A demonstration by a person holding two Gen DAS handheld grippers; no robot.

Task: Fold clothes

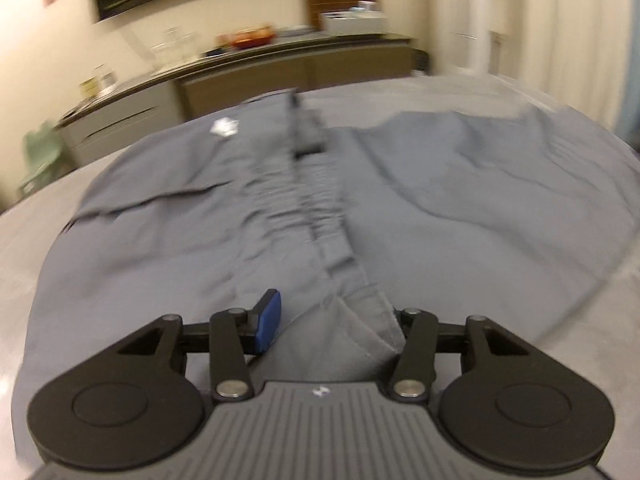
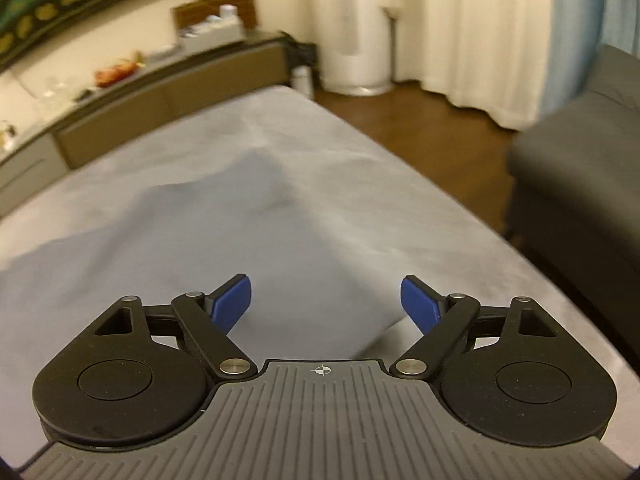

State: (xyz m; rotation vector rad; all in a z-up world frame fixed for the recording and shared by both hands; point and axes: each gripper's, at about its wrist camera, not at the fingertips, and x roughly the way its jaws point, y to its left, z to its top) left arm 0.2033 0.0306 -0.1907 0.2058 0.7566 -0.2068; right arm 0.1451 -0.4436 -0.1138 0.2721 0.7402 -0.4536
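Note:
Grey-blue shorts (image 1: 440, 184) lie spread on the grey table (image 1: 24, 248), with a gathered waistband (image 1: 320, 208) running down the middle and a small white logo (image 1: 224, 126) at the far left. My left gripper (image 1: 332, 308) sits low over the near end of the waistband, open. Its left blue pad (image 1: 269, 320) stands clear of the cloth, and a raised fold (image 1: 372, 320) hides the right finger. In the right wrist view, my right gripper (image 2: 326, 292) is open and holds nothing, hovering over the near corner of the garment (image 2: 224, 232).
A long sideboard (image 1: 240, 76) with dishes and boxes runs along the far wall. A dark sofa (image 2: 580, 168) stands to the right of the table, with wooden floor (image 2: 420, 120) between them. White curtains (image 2: 480, 32) hang behind.

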